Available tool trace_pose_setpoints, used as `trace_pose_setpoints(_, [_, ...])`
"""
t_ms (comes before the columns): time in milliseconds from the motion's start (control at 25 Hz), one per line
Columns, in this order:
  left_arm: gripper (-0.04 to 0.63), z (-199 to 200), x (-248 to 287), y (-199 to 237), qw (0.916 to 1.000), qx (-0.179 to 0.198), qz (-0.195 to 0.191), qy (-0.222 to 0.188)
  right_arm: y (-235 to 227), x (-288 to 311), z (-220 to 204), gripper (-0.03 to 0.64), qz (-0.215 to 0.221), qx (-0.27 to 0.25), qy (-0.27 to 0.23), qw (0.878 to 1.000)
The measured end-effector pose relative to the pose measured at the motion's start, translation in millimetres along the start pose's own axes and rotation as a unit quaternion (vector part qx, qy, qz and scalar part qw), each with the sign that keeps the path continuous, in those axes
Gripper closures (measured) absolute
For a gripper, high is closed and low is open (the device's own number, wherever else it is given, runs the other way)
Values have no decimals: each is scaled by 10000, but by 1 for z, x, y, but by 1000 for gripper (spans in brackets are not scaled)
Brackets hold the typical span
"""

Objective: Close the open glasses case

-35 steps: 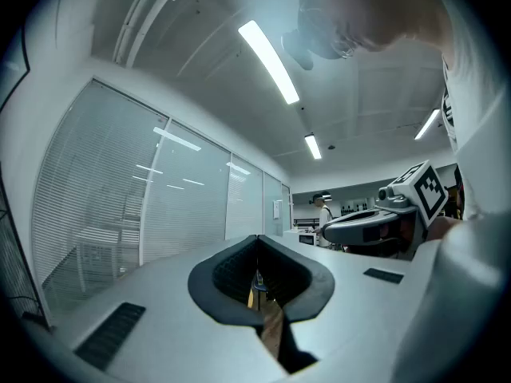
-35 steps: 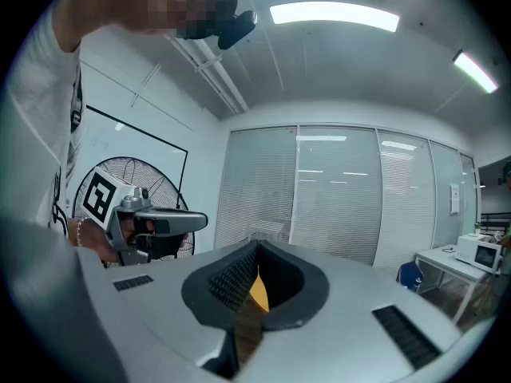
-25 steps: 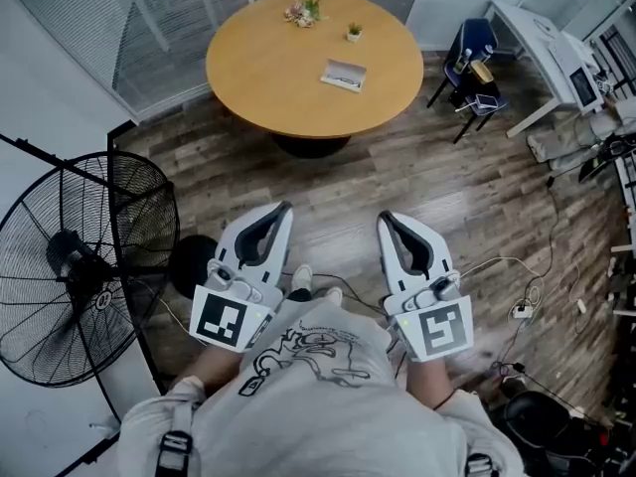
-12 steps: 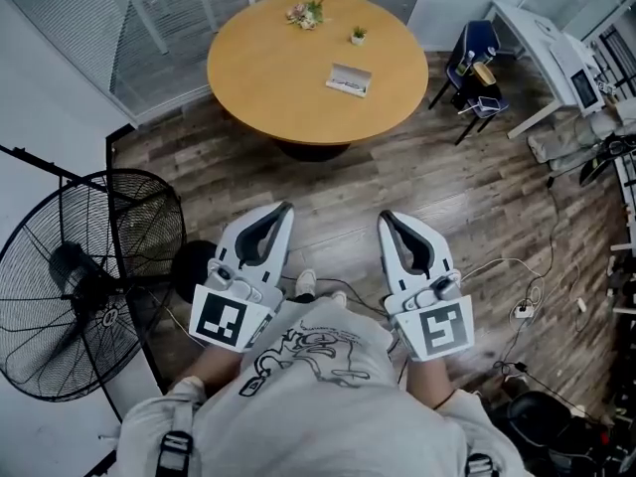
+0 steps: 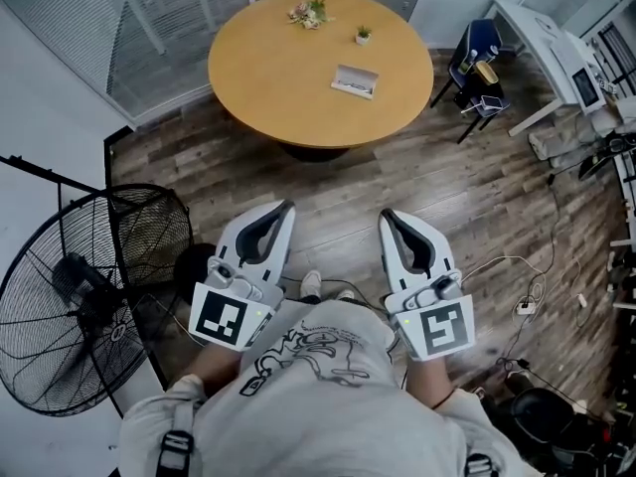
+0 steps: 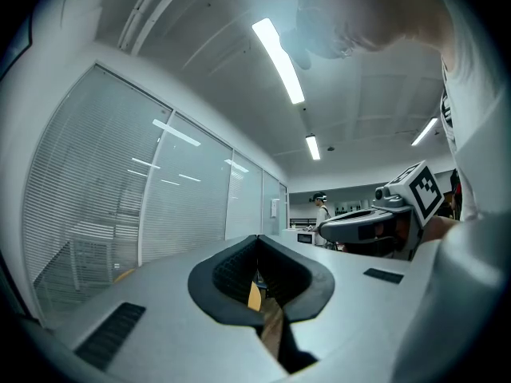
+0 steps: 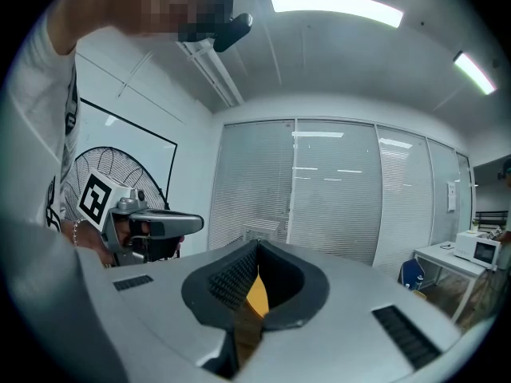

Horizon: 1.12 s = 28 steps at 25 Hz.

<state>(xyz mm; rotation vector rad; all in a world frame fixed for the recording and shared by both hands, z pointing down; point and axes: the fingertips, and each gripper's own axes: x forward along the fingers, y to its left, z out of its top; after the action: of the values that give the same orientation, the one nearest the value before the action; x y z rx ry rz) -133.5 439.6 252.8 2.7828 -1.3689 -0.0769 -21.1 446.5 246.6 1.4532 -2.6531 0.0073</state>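
Case position: the glasses case [image 5: 355, 80] is spotted in the upper middle of the head view, lying flat on the round table [image 5: 268, 68], right of the table's centre.
Neighbours: a small potted plant [image 5: 364, 35] and a flower sprig [image 5: 308, 11] are seen nearer the table's top rim, both apart from the case.
Case detail: a pale, shallow rectangle is made out; the hinge side and what lies inside are too small to tell.
Left gripper [image 5: 285, 207]: held low in the frame over the wooden floor, well short of the table; its jaws are clenched tip to tip with nothing gripped.
Right gripper [image 5: 386, 216]: carried alongside, lower centre-right; its jaws are likewise pressed together and empty.
Progress: no contact has been made; the approach is judged to be all ahead.
Handling, as judged: a light, stiff shell is expected, apt to skid on the smooth tabletop and to snap shut once past its spring.
Where to take hold: the base is best steadied at a long edge while the lid's free edge is pushed over.
Risk: a press near the hinge could tip the case or slide it away.
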Motion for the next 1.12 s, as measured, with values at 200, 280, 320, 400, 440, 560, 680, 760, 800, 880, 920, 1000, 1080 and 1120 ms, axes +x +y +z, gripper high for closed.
trace_pose_setpoints(200, [574,0,1,6,10000,-28,-12,27,-1,5,2,607,-96,97,-11,9999])
trace_pose_setpoints(280, [574,0,1,7,10000,-35,-19,28,-1,6,2,607,-116,81,-17,9999])
trace_pose_setpoints(320, [574,0,0,8,10000,-39,-22,27,-1,6,2,607,-124,76,-15,9999])
trace_pose_setpoints(400, [574,-1,1,9,10000,-46,-24,25,-2,7,1,607,-136,78,-6,9999])
trace_pose_setpoints(440, [574,-1,1,10,10000,-54,-24,22,-2,8,1,607,-139,83,-1,9999])
trace_pose_setpoints(560, [574,-2,2,12,10000,-63,-19,27,-2,11,-1,607,-129,89,25,9999])
trace_pose_setpoints(680, [574,-4,1,15,10000,-62,-11,10,-1,14,-4,607,-118,77,24,9999])
trace_pose_setpoints(760, [574,-6,3,18,10000,-71,-4,12,-2,17,-4,607,-120,74,8,9999])
trace_pose_setpoints(800, [574,-6,5,19,10000,-71,-4,12,-3,19,-4,607,-121,72,2,9999])
trace_pose_setpoints(880, [574,-6,9,20,10000,-63,-13,9,-7,21,-4,607,-124,77,-10,9999])
trace_pose_setpoints(920, [574,-5,12,20,10000,-56,-18,8,-9,22,-4,607,-122,75,-7,9999])
trace_pose_setpoints(1000, [574,-4,16,20,10000,-41,-22,6,-13,23,-5,607,-75,8,93,9999])
trace_pose_setpoints(1080, [574,-3,21,22,10000,-31,-20,2,-15,25,-9,607,-10,-86,253,9996])
trace_pose_setpoints(1120, [574,-2,23,22,10000,-28,-21,-3,-17,27,-8,607,-22,-67,219,9997])
